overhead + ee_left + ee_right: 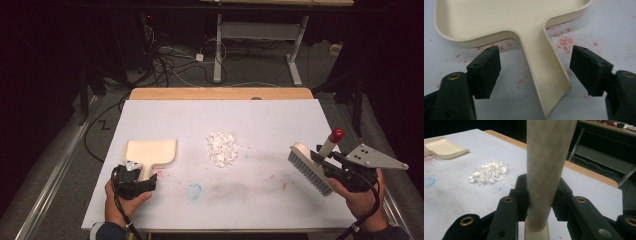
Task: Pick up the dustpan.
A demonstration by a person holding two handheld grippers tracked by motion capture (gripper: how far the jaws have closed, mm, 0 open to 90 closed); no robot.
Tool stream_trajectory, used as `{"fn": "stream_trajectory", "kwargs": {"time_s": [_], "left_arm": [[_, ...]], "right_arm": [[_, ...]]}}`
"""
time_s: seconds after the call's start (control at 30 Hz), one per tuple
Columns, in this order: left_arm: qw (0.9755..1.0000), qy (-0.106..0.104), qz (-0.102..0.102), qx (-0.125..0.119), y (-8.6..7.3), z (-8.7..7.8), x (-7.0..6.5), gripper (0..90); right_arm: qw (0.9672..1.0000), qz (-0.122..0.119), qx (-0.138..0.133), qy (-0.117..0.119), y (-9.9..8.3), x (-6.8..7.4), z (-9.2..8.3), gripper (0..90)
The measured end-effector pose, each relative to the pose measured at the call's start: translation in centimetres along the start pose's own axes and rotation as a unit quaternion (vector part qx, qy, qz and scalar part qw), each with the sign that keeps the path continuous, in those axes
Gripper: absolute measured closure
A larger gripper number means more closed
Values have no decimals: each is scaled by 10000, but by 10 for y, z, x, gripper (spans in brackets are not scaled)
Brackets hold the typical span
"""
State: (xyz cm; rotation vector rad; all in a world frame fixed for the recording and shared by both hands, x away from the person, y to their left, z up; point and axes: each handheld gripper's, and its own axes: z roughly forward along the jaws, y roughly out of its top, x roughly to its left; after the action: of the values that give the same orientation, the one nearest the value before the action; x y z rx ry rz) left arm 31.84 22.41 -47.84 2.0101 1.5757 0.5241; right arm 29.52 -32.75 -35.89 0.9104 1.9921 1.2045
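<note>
**Mia:** What is on the left?

**Ben:** A flat cream plastic dustpan lies on the white tabletop, near the left edge. Its handle points at the person. The left tool is right at that handle. Its jaws are apart, one on each side of the handle, and the pads are not pressing on it.

**Mia:** So the dustpan is not picked up?

**Ben:** Not yet. It lies flat. I think grabbing the handle is the job right now.

**Mia:** What is in the middle?

**Ben:** A little heap of white paper scraps. It sits just right of the dustpan, with a gap between them. None of the scraps are in the pan that I can see.

**Mia:** And on the right?

**Ben:** The right tool squeezes tight on the pale handle of a hand brush with grey bristles and a red tip. The brush is held up near the right edge, well apart from the heap.

**Mia:** How much is done?

**Ben:** Not much, I would say. The brush is ready. Still to do: grip the pan, bring it to the heap, and sweep the scraps in.
</note>
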Motion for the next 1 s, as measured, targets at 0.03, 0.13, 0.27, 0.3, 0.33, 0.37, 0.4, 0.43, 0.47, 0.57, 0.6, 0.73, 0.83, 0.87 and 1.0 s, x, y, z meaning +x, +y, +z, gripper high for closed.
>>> {"fn": "stream_trajectory", "kwargs": {"time_s": [0.03, 0.13, 0.27, 0.3, 0.33, 0.37, 0.4, 0.43, 0.47, 0.57, 0.6, 0.73, 0.83, 0.87, 1.0], "left_arm": [[10000, -45, -21, 8, 2, 2, 1, 253], [9999, -77, -119, 22, 8, 6, 4, 279], [9998, -172, 23, 40, 14, 10, 7, 366], [9998, -193, 26, 66, 16, 10, 8, 406], [9998, -197, 40, 78, 17, 11, 9, 433], [9997, -219, 101, 82, 18, 11, 9, 476], [9996, -239, 141, 93, 19, 11, 10, 536], [9995, -243, 192, 111, 20, 11, 10, 566], [9993, -268, 232, 128, 21, 11, 11, 597], [9985, -320, 364, 243, 25, 12, 12, 633], [9983, -359, 368, 273, 27, 12, 13, 633], [9975, -442, 414, 356, 29, 9, 17, 636], [9968, -471, 512, 385, 32, 6, 19, 637], [9963, -482, 575, 412, 32, 4, 20, 636], [9939, -552, 852, 421, 34, -5, 19, 637]], "right_arm": [[10000, -2, 9, -10, 0, 0, 0, 716], [10000, -14, 30, 8, 0, 1, 2, 716], [10000, -12, 57, 43, -1, 3, 4, 716], [10000, -8, 56, 49, -1, 3, 4, 716], [10000, -15, 63, 62, -1, 3, 5, 716], [10000, -18, 66, 68, -1, 4, 5, 717], [9999, -17, 70, 79, -2, 4, 6, 716], [9999, -14, 74, 81, -2, 4, 7, 716], [9999, -10, 87, 79, -2, 3, 8, 716], [9999, -11, 94, 91, -3, 3, 10, 716], [9999, -5, 103, 87, -3, 3, 10, 717], [9999, 26, 118, 91, -3, 2, 12, 716], [9999, 23, 127, 66, -3, 1, 13, 717], [9999, 26, 132, 62, -3, 0, 13, 717], [9999, 51, 151, 39, -4, -1, 12, 717]]}}
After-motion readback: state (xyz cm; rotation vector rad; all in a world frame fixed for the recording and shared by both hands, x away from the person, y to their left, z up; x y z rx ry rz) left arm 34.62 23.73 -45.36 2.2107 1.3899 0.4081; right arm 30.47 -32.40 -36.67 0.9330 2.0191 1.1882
